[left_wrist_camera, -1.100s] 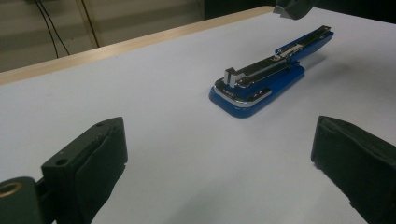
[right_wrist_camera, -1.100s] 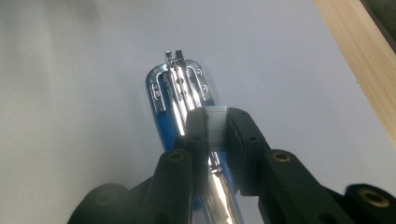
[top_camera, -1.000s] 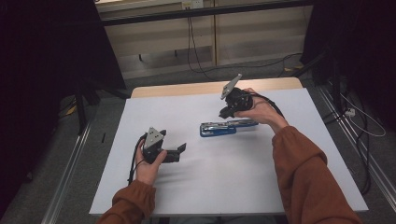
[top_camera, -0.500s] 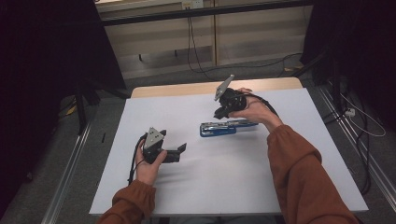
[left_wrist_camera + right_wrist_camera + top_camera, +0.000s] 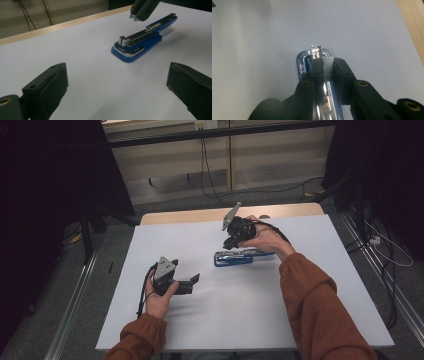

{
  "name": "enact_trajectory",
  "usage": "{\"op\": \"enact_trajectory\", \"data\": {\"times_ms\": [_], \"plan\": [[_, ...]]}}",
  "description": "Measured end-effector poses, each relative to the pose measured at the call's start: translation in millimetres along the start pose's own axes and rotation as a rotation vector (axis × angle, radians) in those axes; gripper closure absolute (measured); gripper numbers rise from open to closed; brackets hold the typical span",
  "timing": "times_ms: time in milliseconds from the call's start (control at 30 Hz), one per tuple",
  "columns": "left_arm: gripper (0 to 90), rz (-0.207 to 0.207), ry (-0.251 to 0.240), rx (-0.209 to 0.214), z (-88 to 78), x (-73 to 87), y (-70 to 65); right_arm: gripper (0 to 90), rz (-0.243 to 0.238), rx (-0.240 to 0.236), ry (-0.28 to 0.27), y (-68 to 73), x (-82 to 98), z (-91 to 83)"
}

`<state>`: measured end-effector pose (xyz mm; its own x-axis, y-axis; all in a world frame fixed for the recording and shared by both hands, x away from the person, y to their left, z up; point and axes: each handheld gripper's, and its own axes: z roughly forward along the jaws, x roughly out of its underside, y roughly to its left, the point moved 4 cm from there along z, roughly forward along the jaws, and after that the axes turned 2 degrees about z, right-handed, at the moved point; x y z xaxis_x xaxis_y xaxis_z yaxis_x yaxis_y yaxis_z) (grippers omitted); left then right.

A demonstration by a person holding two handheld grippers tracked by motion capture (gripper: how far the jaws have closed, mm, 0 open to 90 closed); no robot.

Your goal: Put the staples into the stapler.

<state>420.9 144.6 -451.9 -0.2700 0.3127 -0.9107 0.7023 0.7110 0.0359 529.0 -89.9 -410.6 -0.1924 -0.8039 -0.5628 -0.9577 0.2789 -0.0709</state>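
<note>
Staple strip (image 5: 327,68) in right tool (image 5: 327,71) hides stapler (image 5: 302,62) magazine

White-topped bench (image 5: 320,285) with a bare wood strip (image 5: 200,215) along its far edge, grey floor (image 5: 280,195) with loose black cables (image 5: 205,160), pale wood wall panels (image 5: 270,155) behind, dark curtains (image 5: 45,195) both sides, metal rails (image 5: 70,320) alongside, dim light.

left claw (image 5: 192,282) jaws wide apart, level, right claw (image 5: 326,68) pinched narrow, angled down
</note>
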Motion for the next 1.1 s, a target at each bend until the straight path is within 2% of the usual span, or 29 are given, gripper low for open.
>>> {"op": "enact_trajectory", "data": {"times_ms": [467, 1100], "plan": [[3.7, -0.003, -0.002, 0.002, -0.1, -0.3, -0.1, 79.2, -0.016, -0.022, 0.019, 2.3, -9.6, 11.5], [3.7, 0.001, 0.000, 0.002, 0.1, 0.2, 0.3, 79.2, -0.018, -0.057, 0.062, 4.2, -7.6, 23.8]]}}
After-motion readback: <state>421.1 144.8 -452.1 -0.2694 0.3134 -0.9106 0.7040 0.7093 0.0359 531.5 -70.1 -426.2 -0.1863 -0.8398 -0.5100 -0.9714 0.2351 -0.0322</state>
